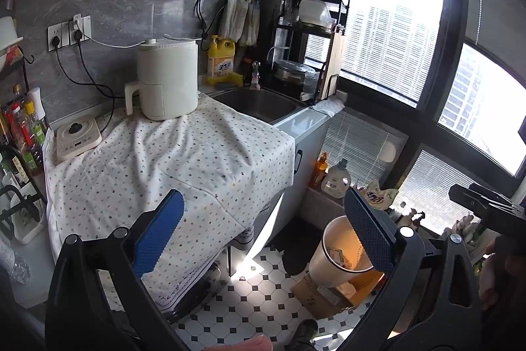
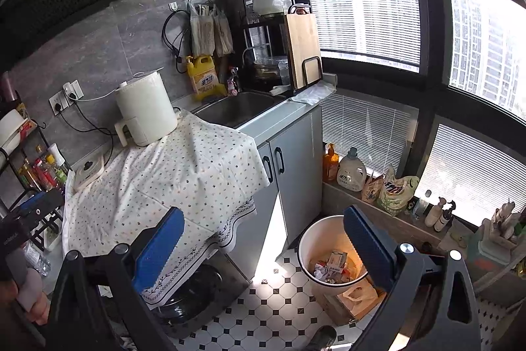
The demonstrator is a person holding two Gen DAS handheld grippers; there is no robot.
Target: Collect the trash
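Fingers (image 1: 157, 232) of the left gripper (image 1: 263, 232) stand wide apart with nothing between them, blue pads facing each other over the cloth's edge and the floor. The right gripper (image 2: 263, 239) is likewise spread wide and empty, its fingers (image 2: 159, 247) framing the counter corner and the bin.

The bin (image 2: 309, 239) is a white round bucket standing upright on the tiled floor (image 2: 263, 311), mouth facing up, its long axis vertical. It sits beside the grey cabinet (image 2: 296, 160) and touches a cardboard box (image 2: 348, 301) on its near side. In the left wrist view the bin (image 1: 328, 255) appears tilted, likely from the lens. Inside lies trash (image 2: 332, 265): crumpled paper and small printed packets heaped at the bottom, with no clear common direction.

A dotted cloth (image 2: 171, 173) covers the counter and hangs over its front edge. On it, at the back, stands a white air fryer (image 2: 146, 107), upright, handle pointing to the left. Just beside it lies a small white cooker (image 1: 77, 137), flat. Behind, a steel sink (image 1: 259, 102) is set into the counter, with a yellow detergent jug (image 1: 222, 56) at its back edge and a dish rack (image 2: 279, 32) holding a cutting board (image 2: 302, 45) upright.
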